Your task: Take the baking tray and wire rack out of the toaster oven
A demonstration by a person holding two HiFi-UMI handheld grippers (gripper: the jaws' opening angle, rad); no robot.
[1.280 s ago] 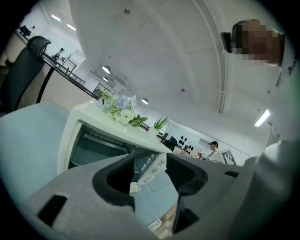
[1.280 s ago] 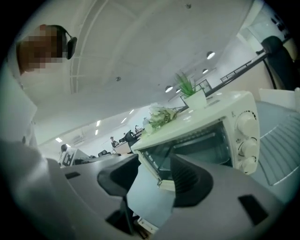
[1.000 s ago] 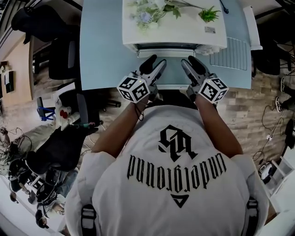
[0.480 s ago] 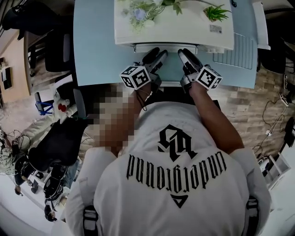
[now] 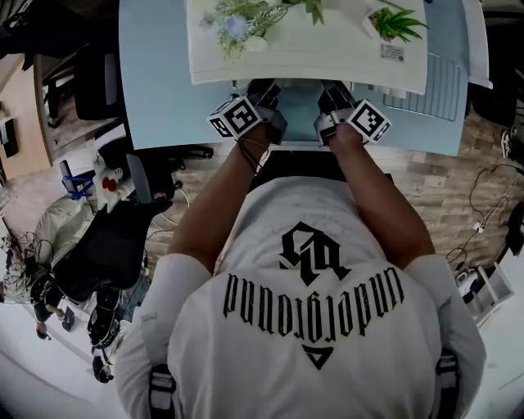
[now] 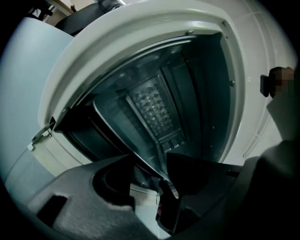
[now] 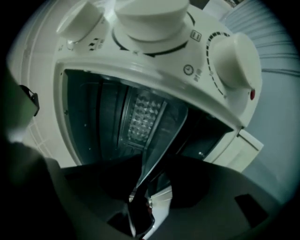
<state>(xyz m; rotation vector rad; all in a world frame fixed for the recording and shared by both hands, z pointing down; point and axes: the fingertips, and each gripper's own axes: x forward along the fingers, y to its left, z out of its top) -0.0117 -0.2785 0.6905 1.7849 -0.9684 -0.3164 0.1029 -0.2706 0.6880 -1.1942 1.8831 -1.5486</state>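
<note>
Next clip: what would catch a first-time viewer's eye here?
The white toaster oven on the blue table, topped with flowers, stands open at the head view's top. Both tools reach into it: the left tool is open with the baking tray rim between its jaws, and the right tool has just been closing its jaws, that rim between them too.

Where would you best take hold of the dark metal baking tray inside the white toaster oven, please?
Grip the dark metal baking tray by its thin front lip, near both corners, coming straight in through the white toaster oven's open front; the walls enclose every other edge.
</note>
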